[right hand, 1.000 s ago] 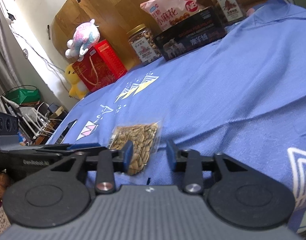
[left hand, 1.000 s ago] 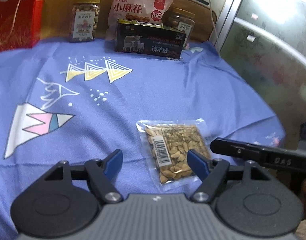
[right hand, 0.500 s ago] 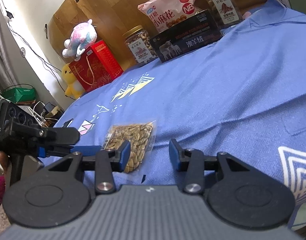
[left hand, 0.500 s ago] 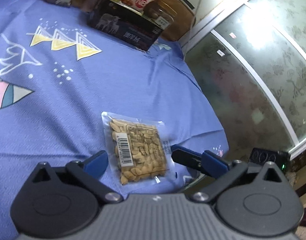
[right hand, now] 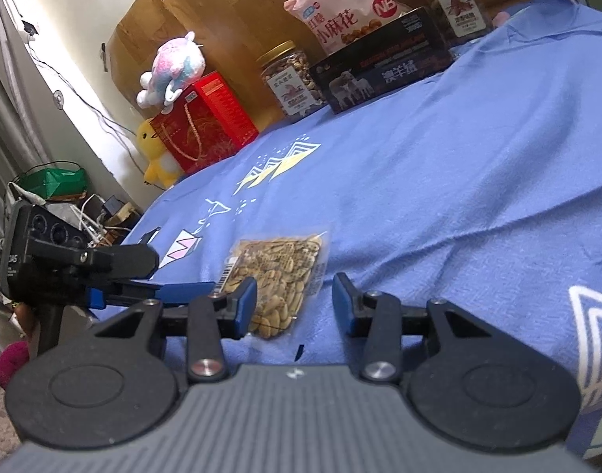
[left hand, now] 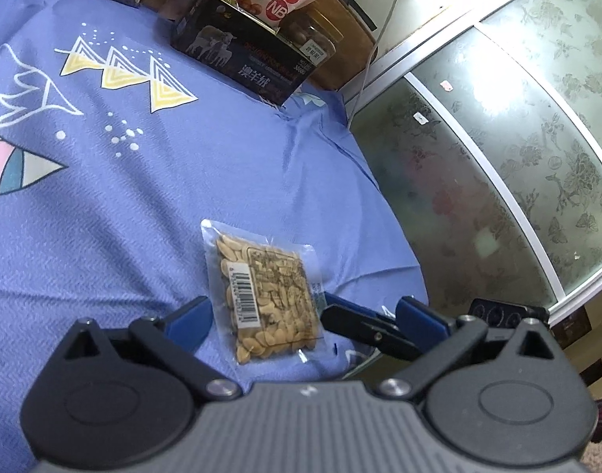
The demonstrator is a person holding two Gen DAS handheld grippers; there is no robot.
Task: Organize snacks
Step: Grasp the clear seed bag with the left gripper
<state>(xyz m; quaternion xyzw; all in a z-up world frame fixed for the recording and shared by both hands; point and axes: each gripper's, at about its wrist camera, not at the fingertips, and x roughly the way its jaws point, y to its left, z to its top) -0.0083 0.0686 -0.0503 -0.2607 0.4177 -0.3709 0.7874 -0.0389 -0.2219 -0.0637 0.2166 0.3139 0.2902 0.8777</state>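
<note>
A clear packet of pale seeds with a barcode label lies flat on the blue cloth near its front corner. My left gripper is wide open, and the packet's near end sits between its blue fingers without touching them. In the right wrist view the same packet lies just ahead of my right gripper, whose jaws stand partly open with nothing between them. Its left finger is close to the packet's near edge. The left gripper comes in from the left there, and the right gripper's fingers show beside the packet.
Along the back stand a pink snack bag, a black box with sheep, two nut jars, a red gift box and plush toys. A frosted glass door lies beyond the cloth's right edge.
My left gripper's jaws spread wide and it swung and rolled to the right, so the packet now lies between its fingers. The right gripper stayed put.
</note>
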